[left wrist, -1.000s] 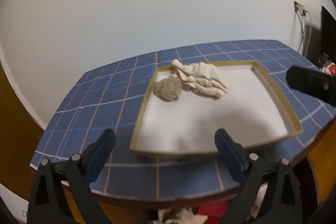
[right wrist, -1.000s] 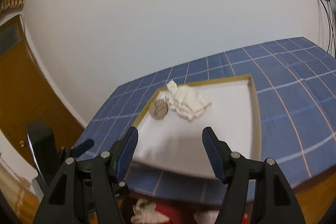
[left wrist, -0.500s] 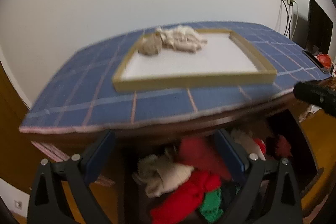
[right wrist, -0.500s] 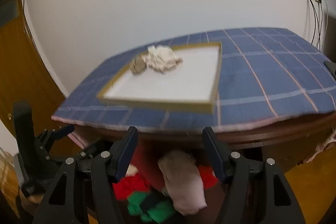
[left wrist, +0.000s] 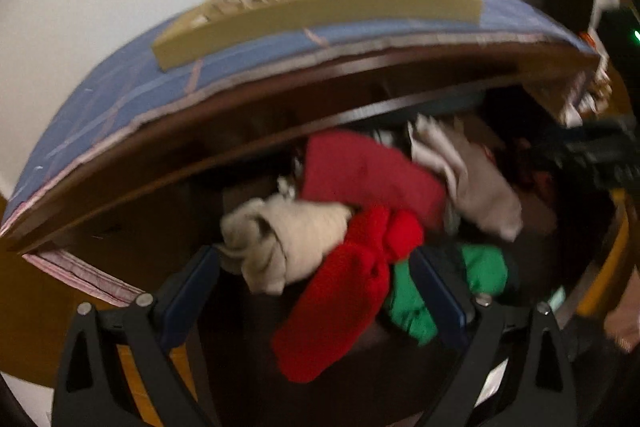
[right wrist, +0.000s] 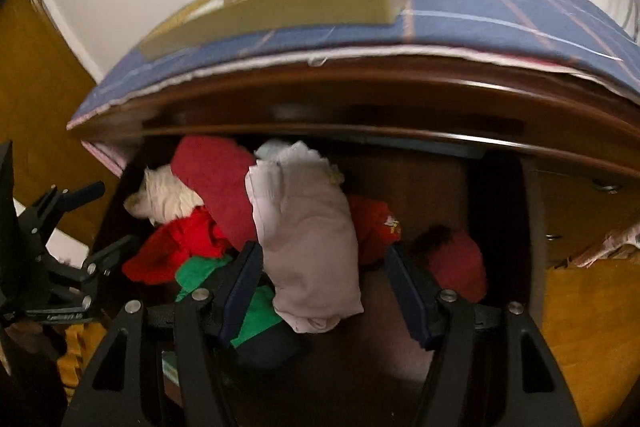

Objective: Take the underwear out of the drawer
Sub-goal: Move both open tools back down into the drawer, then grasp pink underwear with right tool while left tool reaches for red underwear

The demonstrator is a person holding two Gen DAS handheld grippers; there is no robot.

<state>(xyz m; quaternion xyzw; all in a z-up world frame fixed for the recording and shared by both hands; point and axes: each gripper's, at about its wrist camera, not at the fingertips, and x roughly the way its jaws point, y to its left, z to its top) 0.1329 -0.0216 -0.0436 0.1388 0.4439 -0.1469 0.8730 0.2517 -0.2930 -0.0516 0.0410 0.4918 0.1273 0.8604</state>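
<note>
Blue-padded fingers on my left gripper [left wrist: 316, 297] spread wide, holding nothing, aimed into the open drawer [right wrist: 496, 187] over a beige piece [left wrist: 288, 239] and bright red cloth [left wrist: 352, 303]. My right gripper [right wrist: 324, 293] is equally wide and empty, framing a pale pink garment [right wrist: 312, 247]. Underwear sits heaped in the drawer; more lies in the tray [right wrist: 280, 11] on the tabletop [right wrist: 480, 7].
</note>
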